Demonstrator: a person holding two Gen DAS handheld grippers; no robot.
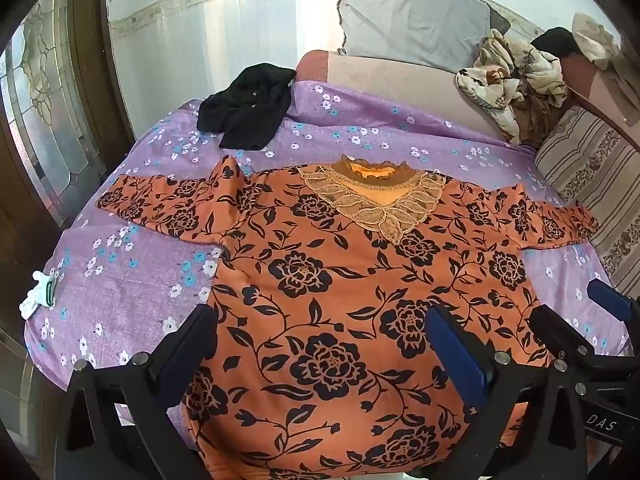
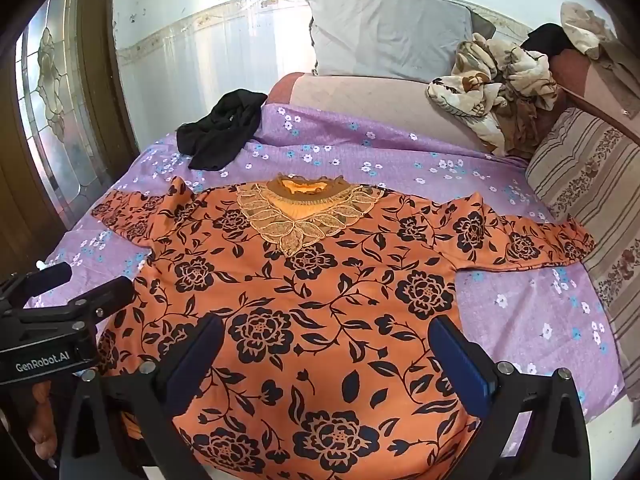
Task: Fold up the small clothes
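Reading "GenRobot.AI", left gripper (image 2: 68, 284) overhangs blouse (image 2: 304, 312).

Both wrists face the blouse (image 1: 340, 300), seemingly close.

Orange blouse (image 1: 340, 280) printed with black roses and leaves, tan lace at its collar; purple bedsheet (image 1: 120, 300) dotted with white and blue flowers; black garment (image 1: 246, 106); grey pillow (image 2: 388, 36); beige striped cushion (image 2: 592, 184) with brown floral bands
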